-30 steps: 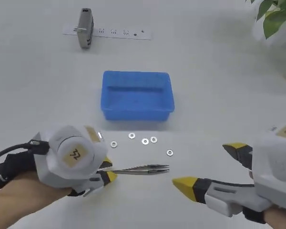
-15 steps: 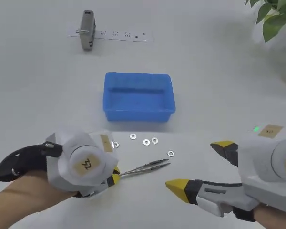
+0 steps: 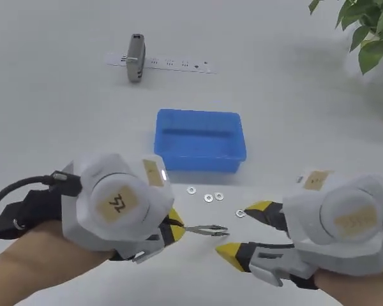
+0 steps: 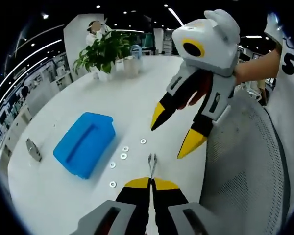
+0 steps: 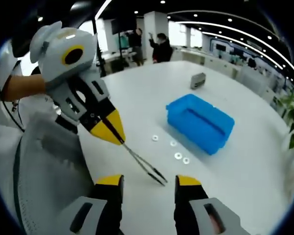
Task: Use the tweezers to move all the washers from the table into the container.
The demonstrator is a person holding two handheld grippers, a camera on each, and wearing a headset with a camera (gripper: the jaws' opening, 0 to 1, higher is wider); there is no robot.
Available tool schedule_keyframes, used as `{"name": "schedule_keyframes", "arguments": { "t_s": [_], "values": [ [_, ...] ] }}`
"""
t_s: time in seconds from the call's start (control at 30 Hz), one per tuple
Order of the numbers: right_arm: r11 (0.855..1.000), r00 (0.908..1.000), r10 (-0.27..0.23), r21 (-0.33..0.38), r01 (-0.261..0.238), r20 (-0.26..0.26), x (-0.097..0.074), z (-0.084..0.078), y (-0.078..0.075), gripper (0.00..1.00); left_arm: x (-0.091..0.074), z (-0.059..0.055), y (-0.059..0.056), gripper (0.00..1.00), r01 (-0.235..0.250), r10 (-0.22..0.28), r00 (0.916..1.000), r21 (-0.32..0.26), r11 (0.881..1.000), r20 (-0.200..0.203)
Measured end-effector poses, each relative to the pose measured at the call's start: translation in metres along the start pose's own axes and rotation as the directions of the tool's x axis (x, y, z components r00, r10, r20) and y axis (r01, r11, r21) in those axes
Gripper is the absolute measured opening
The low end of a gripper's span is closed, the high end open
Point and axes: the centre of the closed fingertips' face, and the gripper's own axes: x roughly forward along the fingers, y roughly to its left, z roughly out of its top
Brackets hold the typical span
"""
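Bright, even light is coming from overhead, washing the white counter (image 3: 293, 95) nearly free of texture. Ceiling strip lights (image 5: 220, 27) are showing as curved glowing lines in the right gripper view and as short bright bars in the left gripper view. Soft, pale shadows are lying along the near wall of the blue container (image 3: 201, 162) and under the tweezers (image 3: 207, 230). Both gripper views are bending hard toward their edges, bowing the counter's far edge. The plant (image 3: 364, 32) by the counter's far right corner is looking slightly soft, and the room beyond is blurring in both gripper views.
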Motion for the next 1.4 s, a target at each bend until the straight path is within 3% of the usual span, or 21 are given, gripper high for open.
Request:
{"name": "schedule_keyframes", "arguments": {
  "t_s": [0.1, 0.3, 0.47, 0.63, 0.83, 0.93, 1.07, 1.2, 1.3, 1.4],
  "values": [
    [0.996, 0.9989, 0.035, -0.076, -0.037, -0.032, 0.011, 0.0, 0.01, 0.33, -0.006, 0.007, -0.003, 0.0, -0.003, 0.003, 0.9999, 0.016, 1.0, 0.011],
    [0.982, 0.9945, 0.095, -0.161, -0.101, -0.044, 0.027, 0.011, 0.024, 0.26, -0.016, 0.019, -0.004, 0.0, 0.001, -0.001, 1.0, 0.081, 0.997, 0.01],
    [0.969, 0.9914, 0.123, -0.212, -0.13, -0.046, 0.034, 0.016, 0.029, 0.23, -0.021, 0.025, -0.009, 0.0, 0.042, -0.04, 0.999, 0.145, 0.989, -0.018],
    [0.937, 0.9823, 0.18, -0.294, -0.187, -0.05, 0.038, 0.022, 0.042, 0.17, -0.023, 0.028, -0.015, 0.0, 0.104, -0.091, 0.9939, 0.242, 0.965, -0.062],
    [0.907, 0.9785, 0.197, -0.368, -0.206, -0.062, 0.04, 0.023, 0.045, 0.09, -0.021, 0.026, -0.019, 0.0, 0.147, -0.127, 0.9879, 0.271, 0.951, -0.089],
    [0.885, 0.9772, 0.198, -0.414, -0.212, -0.077, 0.041, 0.021, 0.046, 0.06, -0.021, 0.026, -0.02, 0.0, 0.156, -0.135, 0.9863, 0.265, 0.951, -0.094],
    [0.877, 0.9756, 0.202, -0.427, -0.219, -0.086, 0.043, 0.018, 0.046, 0.05, -0.022, 0.027, -0.022, 0.0, 0.154, -0.132, 0.9865, 0.269, 0.951, -0.098],
    [0.857, 0.9756, 0.2, -0.466, -0.219, -0.089, 0.043, 0.018, 0.048, 0.04, -0.025, 0.027, -0.023, 0.0, 0.143, -0.12, 0.9872, 0.26, 0.955, -0.105],
    [0.855, 0.9764, 0.204, -0.472, -0.213, -0.07, 0.04, 0.023, 0.049, 0.03, -0.03, 0.027, -0.023, 0.0, 0.109, -0.086, 0.9914, 0.263, 0.959, -0.099],
    [0.857, 0.9765, 0.208, -0.471, -0.21, -0.056, 0.037, 0.028, 0.048, 0.02, -0.035, 0.028, -0.017, 0.0, 0.04, -0.028, 0.9979, 0.215, 0.976, -0.058]
  ]
}}
